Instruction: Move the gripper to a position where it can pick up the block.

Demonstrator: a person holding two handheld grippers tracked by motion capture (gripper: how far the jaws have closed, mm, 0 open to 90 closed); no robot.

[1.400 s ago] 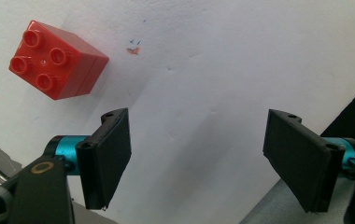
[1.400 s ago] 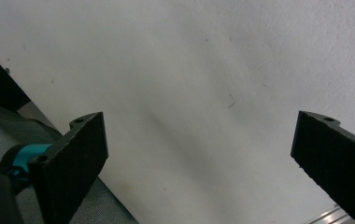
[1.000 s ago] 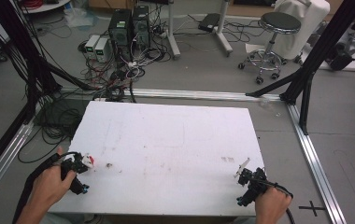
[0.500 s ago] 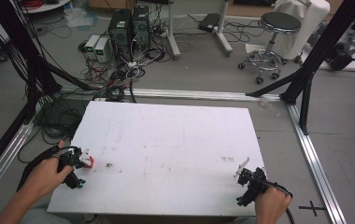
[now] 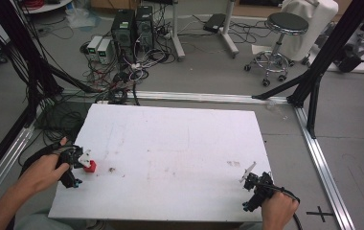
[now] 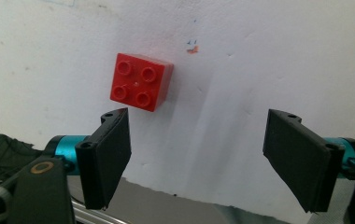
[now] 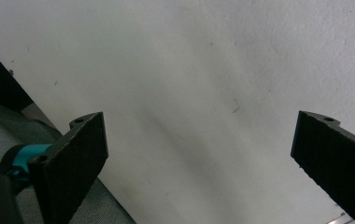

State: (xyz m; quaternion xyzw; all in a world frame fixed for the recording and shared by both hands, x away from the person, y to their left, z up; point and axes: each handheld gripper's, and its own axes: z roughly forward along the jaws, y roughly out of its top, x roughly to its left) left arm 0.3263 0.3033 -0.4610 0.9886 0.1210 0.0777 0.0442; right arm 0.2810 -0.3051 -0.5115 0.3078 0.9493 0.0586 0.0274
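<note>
Your left tongs are wide open with nothing in them, and so are your right tongs.
The red block sits on the white bench, just ahead of your left tongs' left jaw. I think you should slide left, then squeeze.

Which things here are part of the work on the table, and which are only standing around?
Part of the work:
red brick
left gripper, open beside it
right gripper, open over bare table

Only standing around:
stool
computer boxes
floor cables
</note>
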